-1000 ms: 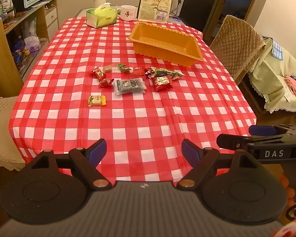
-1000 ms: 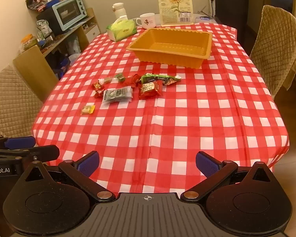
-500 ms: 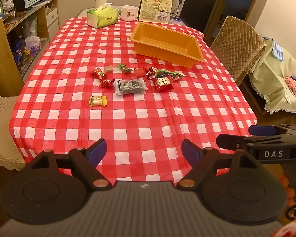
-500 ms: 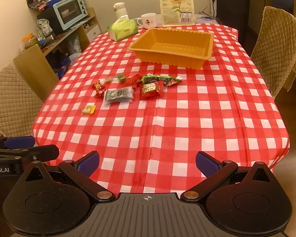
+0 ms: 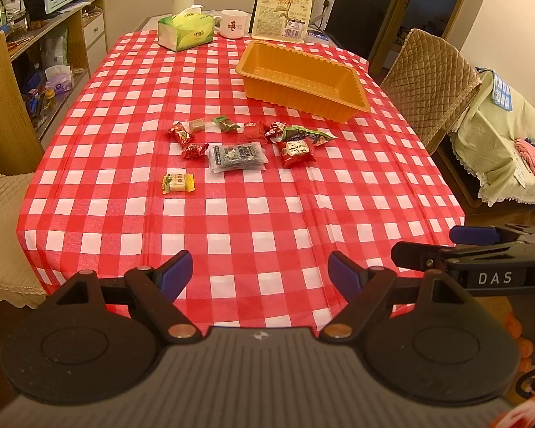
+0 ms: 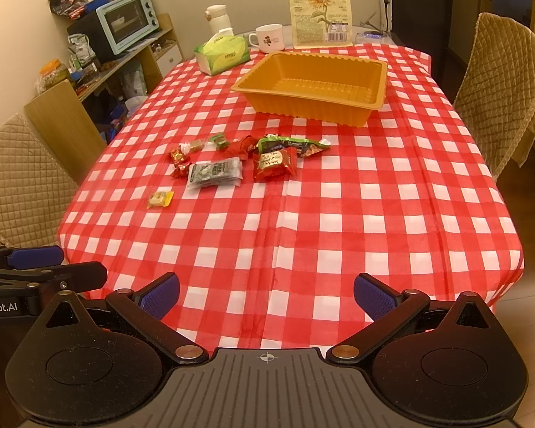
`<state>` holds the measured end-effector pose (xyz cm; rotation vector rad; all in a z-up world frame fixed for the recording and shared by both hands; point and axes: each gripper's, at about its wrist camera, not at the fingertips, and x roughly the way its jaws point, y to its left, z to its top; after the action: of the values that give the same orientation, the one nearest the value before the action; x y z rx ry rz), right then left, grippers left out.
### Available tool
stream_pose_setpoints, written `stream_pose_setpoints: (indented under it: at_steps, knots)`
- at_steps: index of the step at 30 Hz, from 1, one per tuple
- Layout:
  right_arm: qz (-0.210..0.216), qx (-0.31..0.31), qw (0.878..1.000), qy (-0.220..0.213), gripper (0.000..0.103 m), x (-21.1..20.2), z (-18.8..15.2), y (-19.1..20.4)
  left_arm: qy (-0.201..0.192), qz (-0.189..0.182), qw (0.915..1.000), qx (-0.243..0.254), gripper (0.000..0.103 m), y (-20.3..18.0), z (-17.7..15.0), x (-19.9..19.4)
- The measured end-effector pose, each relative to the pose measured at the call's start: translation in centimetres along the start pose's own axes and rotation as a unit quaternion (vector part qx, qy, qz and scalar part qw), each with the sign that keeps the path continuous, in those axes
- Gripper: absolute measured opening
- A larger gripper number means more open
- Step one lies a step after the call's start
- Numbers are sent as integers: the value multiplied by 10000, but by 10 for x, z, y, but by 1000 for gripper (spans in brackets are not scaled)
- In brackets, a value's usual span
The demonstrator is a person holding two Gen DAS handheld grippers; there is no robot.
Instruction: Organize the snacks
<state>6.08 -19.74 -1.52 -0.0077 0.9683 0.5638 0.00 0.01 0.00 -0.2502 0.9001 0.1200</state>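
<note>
Both tools (image 5: 259,273) (image 6: 266,296) gape empty; orange tray (image 6: 339,107) holds nothing, snacks (image 6: 232,164) outside

Glossy plastic tray (image 5: 303,75) on matt checked cloth (image 5: 232,221).

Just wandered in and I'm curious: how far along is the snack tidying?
Nothing looks done: the orange tray is empty. Nothing is in hand; the left gripper and right gripper are open at the near table edge. All the wrapped snacks, such as the yellow candy and red packet, are left.
</note>
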Motion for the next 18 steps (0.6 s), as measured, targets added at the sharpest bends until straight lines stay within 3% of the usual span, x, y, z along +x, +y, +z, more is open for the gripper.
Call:
stream_pose_setpoints:
  at_steps: [18]
  knots:
    - [-5, -10, 10000, -3, 103, 1, 2, 3, -4, -3, 10000, -2, 82, 0, 0, 0]
